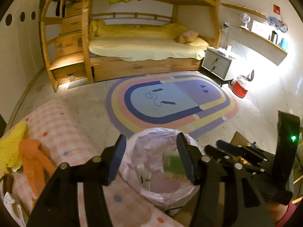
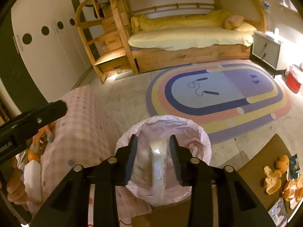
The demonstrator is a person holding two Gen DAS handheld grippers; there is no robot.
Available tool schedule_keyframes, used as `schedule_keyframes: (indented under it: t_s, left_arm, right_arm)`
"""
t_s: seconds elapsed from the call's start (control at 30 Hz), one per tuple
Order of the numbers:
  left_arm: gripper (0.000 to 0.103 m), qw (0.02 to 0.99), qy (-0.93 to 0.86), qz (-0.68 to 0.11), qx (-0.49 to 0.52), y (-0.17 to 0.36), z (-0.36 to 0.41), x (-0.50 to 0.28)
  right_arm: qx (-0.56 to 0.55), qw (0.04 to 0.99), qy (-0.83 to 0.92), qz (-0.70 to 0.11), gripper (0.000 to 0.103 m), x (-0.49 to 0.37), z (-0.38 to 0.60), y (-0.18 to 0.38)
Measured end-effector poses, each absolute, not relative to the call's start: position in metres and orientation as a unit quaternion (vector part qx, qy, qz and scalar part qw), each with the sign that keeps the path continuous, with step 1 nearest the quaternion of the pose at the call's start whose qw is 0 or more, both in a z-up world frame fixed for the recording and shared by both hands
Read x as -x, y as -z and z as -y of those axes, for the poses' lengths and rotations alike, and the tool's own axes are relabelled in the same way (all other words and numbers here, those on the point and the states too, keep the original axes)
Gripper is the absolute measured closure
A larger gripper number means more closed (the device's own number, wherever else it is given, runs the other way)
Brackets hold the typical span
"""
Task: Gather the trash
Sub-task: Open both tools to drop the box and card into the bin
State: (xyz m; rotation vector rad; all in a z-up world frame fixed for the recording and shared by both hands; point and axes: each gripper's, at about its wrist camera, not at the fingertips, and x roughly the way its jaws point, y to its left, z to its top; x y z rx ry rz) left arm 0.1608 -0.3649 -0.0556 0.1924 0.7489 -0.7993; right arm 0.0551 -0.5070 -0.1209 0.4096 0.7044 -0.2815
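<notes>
A bin lined with a pink bag [image 1: 151, 194] [image 2: 200, 132] stands on the floor right under both grippers. My left gripper [image 1: 151, 136] hangs over its mouth with the jaws wide apart and nothing pressed between them. A blurred green piece of trash [image 1: 173, 164] shows inside the bag by the right finger. My right gripper [image 2: 153, 137] is also over the bin. A blurred whitish, translucent piece [image 2: 158, 164] lies between its pads, with a gap on each side. One left finger [image 2: 47, 111] reaches in from the left.
Orange peels [image 2: 272, 179] and wrappers [image 2: 294, 165] lie on a brown table at the right. A pink checked sofa [image 1: 56, 124] with soft toys is at the left. Beyond are a striped oval rug [image 1: 170, 100], a bunk bed [image 1: 144, 49], a nightstand [image 1: 217, 64] and a red bin [image 1: 239, 89].
</notes>
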Motion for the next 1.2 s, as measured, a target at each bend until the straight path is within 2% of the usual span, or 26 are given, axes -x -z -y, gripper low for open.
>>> schedule_keyframes:
  t_s: [0.4, 0.5, 0.6, 1.0, 1.1, 1.17, 1.2]
  left_arm:
    - [0.047, 0.875, 0.312, -0.357, -0.094, 0.029, 0.276, -0.121]
    - [0.045, 0.884, 0.291, -0.355, -0.092, 0.025, 0.245, -0.105]
    - [0.043, 0.891, 0.27, -0.354, -0.086, 0.024, 0.217, -0.096]
    - [0.034, 0.918, 0.147, -0.363, -0.06, 0.034, 0.099, -0.078]
    - [0.034, 0.92, 0.116, -0.369, -0.055, 0.045, 0.074, -0.076]
    - [0.034, 0.919, 0.102, -0.378, -0.05, 0.055, 0.061, -0.076]
    - [0.033, 0.918, 0.099, -0.382, -0.046, 0.059, 0.054, -0.076]
  right_arm:
    - [-0.173, 0.931, 0.097, -0.305, 0.065, -0.005, 0.453, 0.064]
    - [-0.159, 0.935, 0.072, -0.308, 0.06, -0.001, 0.427, 0.055]
    - [-0.148, 0.937, 0.047, -0.312, 0.055, 0.0, 0.403, 0.05]
    - [-0.08, 0.929, -0.056, -0.356, 0.052, -0.018, 0.296, 0.055]
    - [-0.065, 0.923, -0.071, -0.373, 0.047, -0.027, 0.273, 0.064]
    - [-0.052, 0.921, -0.076, -0.378, 0.033, -0.032, 0.259, 0.069]
    - [-0.045, 0.919, -0.078, -0.383, 0.031, -0.035, 0.253, 0.072]
